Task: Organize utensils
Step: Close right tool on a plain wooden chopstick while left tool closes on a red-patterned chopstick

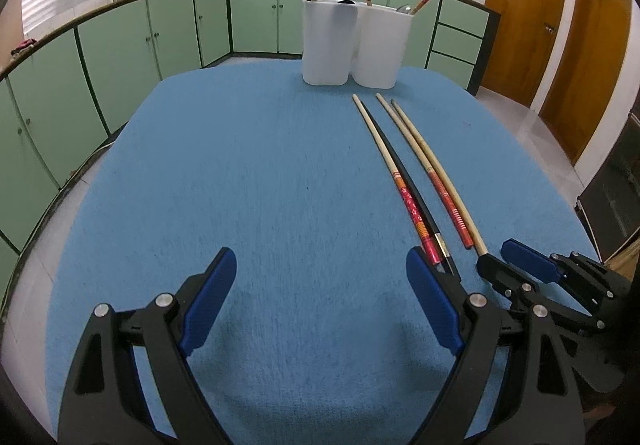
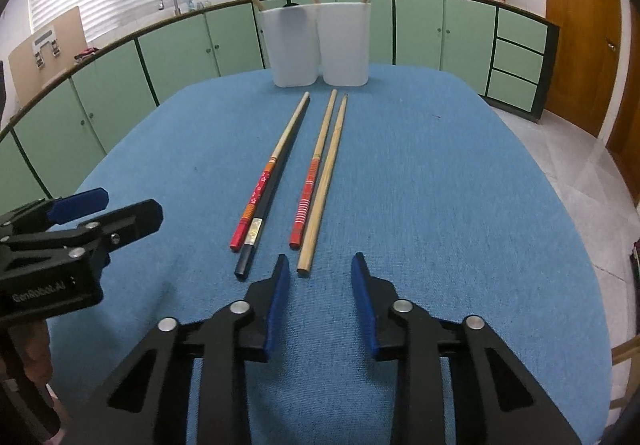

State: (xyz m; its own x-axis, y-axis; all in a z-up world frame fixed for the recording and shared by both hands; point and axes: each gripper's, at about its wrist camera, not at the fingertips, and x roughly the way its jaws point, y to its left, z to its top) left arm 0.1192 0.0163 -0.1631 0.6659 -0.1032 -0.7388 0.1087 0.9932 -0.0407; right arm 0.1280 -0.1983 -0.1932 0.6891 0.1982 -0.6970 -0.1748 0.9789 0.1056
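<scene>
Several chopsticks lie lengthwise on the blue table cloth: a red-patterned one beside a black one, then a red-striped one beside a plain bamboo one. Two white holders stand at the far edge with chopsticks in them. My right gripper is open and empty, just short of the bamboo stick's near end. My left gripper is open and empty, left of the chopsticks. The right gripper and the holders also show in the left wrist view.
Green kitchen cabinets with a counter and sink curve behind the table. Wooden doors stand at the right. The table edge drops to a tiled floor on the right.
</scene>
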